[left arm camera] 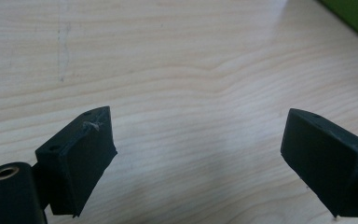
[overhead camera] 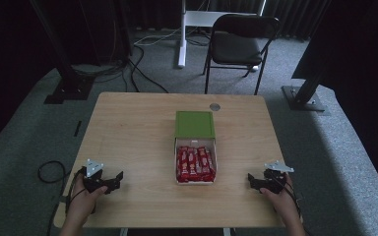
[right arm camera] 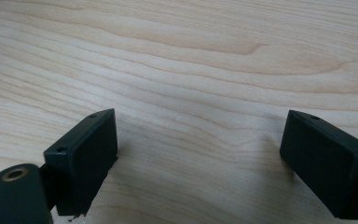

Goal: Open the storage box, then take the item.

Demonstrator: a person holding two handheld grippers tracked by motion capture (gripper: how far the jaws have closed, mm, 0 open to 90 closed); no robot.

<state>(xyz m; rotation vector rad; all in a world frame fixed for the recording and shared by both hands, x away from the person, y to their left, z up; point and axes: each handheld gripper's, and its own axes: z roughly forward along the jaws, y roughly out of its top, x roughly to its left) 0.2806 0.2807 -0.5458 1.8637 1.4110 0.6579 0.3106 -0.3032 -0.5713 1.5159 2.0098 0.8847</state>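
surface: wooden table (overhead camera: 128,128) | on it: open box of red packets (overhead camera: 195,165), green lid (overhead camera: 194,124), round grey disc (overhead camera: 215,106)

A black folding chair (overhead camera: 241,42) stands on the grey carpet (overhead camera: 24,132) beyond the table's far edge. Left of it rises a white post (overhead camera: 182,34), with black cables (overhead camera: 128,69) trailing farther left.

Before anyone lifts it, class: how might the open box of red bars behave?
The box looks like thin card, so it may flex. Packed with red bars, it is probably heavy. Its green lid lies back open and might flop.
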